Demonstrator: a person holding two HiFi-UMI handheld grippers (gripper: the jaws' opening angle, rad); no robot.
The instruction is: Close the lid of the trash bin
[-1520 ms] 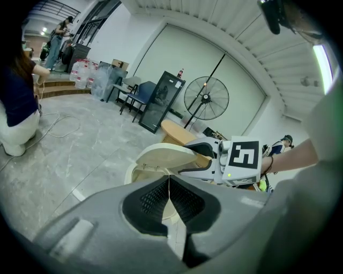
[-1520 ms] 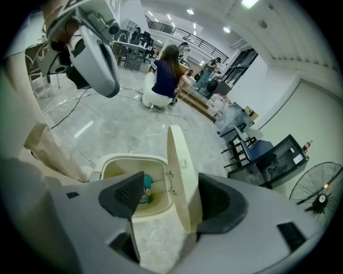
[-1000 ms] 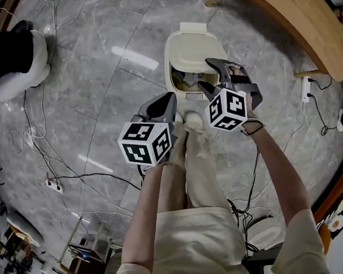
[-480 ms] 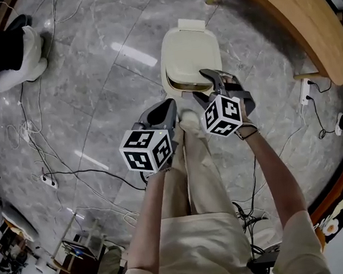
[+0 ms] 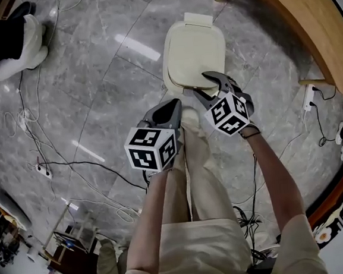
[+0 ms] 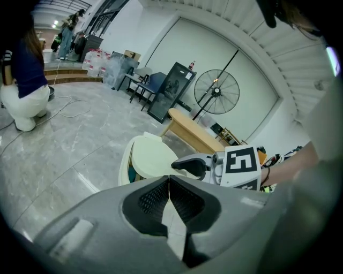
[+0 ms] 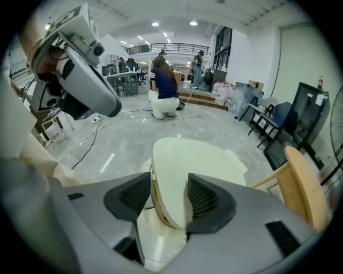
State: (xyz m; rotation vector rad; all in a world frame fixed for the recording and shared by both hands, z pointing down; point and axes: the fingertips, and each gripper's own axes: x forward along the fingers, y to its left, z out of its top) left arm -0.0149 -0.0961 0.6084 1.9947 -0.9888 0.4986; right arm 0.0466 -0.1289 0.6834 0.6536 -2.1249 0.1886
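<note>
Compared with a second ago, the cream lid (image 5: 194,45) of the trash bin (image 6: 124,166) lies far lower. Then it was tipped back with the bin's contents showing. Now it rests almost flat over the opening. A thin gap is left at the bin's front, where a strip of dark contents shows under the lid's lip in the left gripper view.

The right gripper (image 5: 201,84) is at the bin's front edge, pointing steeply down. Its jaws have just been closing, and the lid's front lip stands between them. One pad is on the lid's top face and the other is against the underside of the lip (so, as far as its own view shows, it grips the lid rather than only pushing on it). The left gripper (image 5: 173,103) hovers just short of the bin's front, apart from it, with its jaws pressed together on nothing.

The bin stands on a grey marble floor (image 5: 94,74). In the head view a pale wooden bench (image 5: 295,18) lies beyond the bin to its right, and loose cables (image 5: 41,145) trail well away to its left.

The closing looks nearly done. The likely next move is to release the lip and draw the lower jaw clear, since a jaw under the lip may hold the lid off the rim.
</note>
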